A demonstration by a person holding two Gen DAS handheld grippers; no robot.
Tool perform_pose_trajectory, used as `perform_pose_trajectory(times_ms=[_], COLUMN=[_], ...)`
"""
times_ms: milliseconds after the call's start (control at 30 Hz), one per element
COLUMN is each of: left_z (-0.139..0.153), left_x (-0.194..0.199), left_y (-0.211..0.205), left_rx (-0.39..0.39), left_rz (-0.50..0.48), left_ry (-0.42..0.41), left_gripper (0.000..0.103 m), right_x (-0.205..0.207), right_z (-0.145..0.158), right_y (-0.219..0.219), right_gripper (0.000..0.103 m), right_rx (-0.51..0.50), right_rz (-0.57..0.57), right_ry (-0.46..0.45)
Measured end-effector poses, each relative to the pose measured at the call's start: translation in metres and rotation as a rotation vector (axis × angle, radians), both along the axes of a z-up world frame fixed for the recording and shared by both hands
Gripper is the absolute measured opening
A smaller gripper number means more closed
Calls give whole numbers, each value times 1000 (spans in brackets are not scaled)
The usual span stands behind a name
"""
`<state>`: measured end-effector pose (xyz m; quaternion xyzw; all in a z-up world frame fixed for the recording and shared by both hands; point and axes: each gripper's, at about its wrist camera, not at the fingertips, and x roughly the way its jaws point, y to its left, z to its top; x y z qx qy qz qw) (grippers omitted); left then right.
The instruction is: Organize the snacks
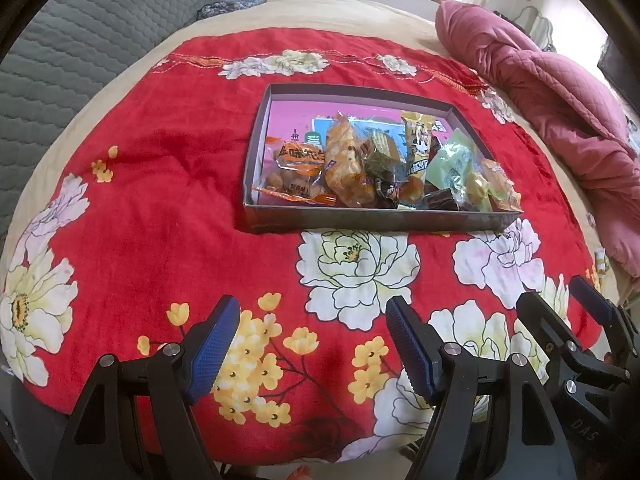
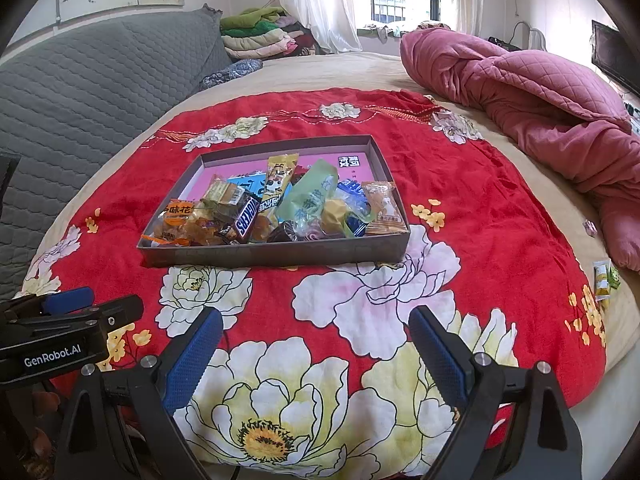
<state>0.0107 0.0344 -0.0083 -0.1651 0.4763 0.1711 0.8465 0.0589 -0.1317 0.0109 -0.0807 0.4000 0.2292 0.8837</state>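
A red blanket (image 2: 500,208) printed with white and yellow flowers is seen under the grey box (image 2: 280,254); beside the box, a pink quilt (image 2: 540,96) is seen.

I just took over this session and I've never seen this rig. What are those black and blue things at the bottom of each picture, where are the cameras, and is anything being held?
Those are two hand-held grippers, one per hand, each with a camera looking along its jaws. One picture is from the left gripper, the other from the right gripper. Both have their jaws open and hold nothing. Ahead, on a red floral blanket spread over a bed, sits a shallow box piled with wrapped snacks. A pink quilt lies off to the right.
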Motion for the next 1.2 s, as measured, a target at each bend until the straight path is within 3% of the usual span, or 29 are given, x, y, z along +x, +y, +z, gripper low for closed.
perform_pose_trajectory(times_ms=[1200], left_z=[-7], left_x=[2], left_y=[-1], left_rx=[28], left_rz=[2], left_ry=[34], left_gripper=[77], right_x=[0], right_z=[0], right_y=[1], right_gripper=[94], right_rx=[-1], right_rz=[0], right_ry=[1])
